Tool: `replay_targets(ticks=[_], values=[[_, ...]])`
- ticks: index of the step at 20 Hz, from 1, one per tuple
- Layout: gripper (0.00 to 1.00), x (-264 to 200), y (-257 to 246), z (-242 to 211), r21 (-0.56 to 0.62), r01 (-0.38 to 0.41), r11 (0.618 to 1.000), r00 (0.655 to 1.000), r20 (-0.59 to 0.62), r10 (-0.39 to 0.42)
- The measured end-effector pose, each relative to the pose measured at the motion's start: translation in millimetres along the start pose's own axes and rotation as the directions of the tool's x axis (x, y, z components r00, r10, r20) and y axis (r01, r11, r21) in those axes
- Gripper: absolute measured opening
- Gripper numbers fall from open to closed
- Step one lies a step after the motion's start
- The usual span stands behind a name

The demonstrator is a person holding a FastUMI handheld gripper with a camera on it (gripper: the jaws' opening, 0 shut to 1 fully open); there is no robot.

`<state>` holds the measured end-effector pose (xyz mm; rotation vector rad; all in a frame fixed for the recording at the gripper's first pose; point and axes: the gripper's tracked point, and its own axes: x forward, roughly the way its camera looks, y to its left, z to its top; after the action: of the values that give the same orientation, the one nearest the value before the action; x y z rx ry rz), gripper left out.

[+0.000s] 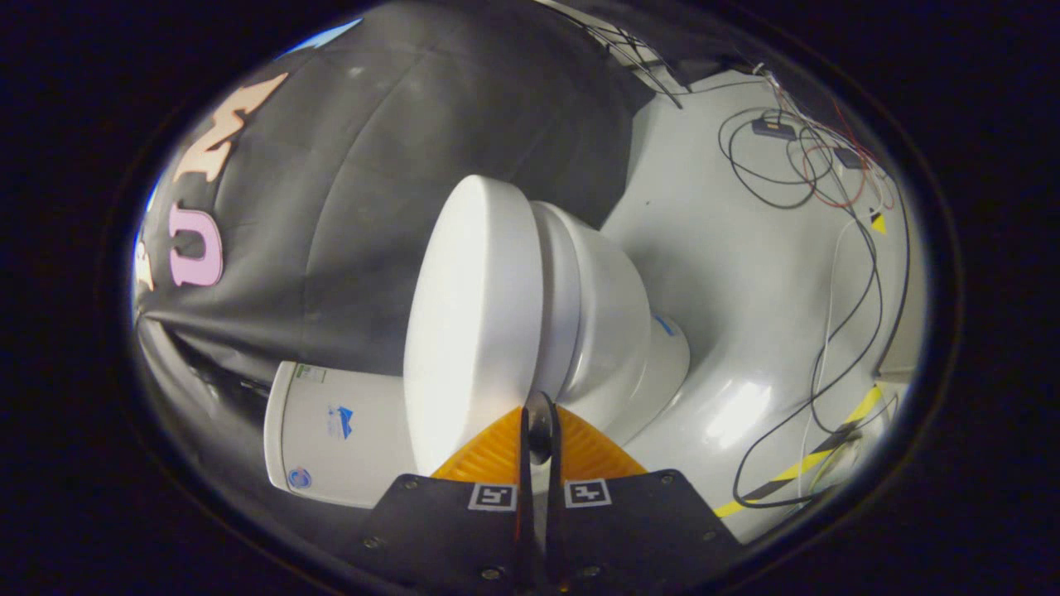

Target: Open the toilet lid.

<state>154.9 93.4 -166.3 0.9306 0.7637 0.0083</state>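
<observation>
Now the lid [472,323] lies flat on the toilet [609,319], shut, its front edge just ahead of the gripper [540,430]. That gripper is nearly closed, its fingers [489,451] a thin slit apart, pinching the lid's rim as far as can be told. At eight o'clock from the lid sits the tank [331,430]. Cables [836,273] trail over the floor [729,248] at two o'clock, and striped tape [807,463] lies at four.
</observation>
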Motion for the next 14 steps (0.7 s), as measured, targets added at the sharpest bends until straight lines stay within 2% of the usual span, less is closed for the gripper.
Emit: replay_targets(ticks=[6, 9, 14], values=[[0.05, -9, 15, 6, -0.058, -0.044, 0.997, 0.999, 0.025, 0.045], [0.02, -9, 14, 6, -0.025, -0.051, 0.998, 0.998, 0.021, 0.052], [0.01, -23, 43, 14, -0.129, -0.106, 0.986, 0.992, 0.055, 0.114]])
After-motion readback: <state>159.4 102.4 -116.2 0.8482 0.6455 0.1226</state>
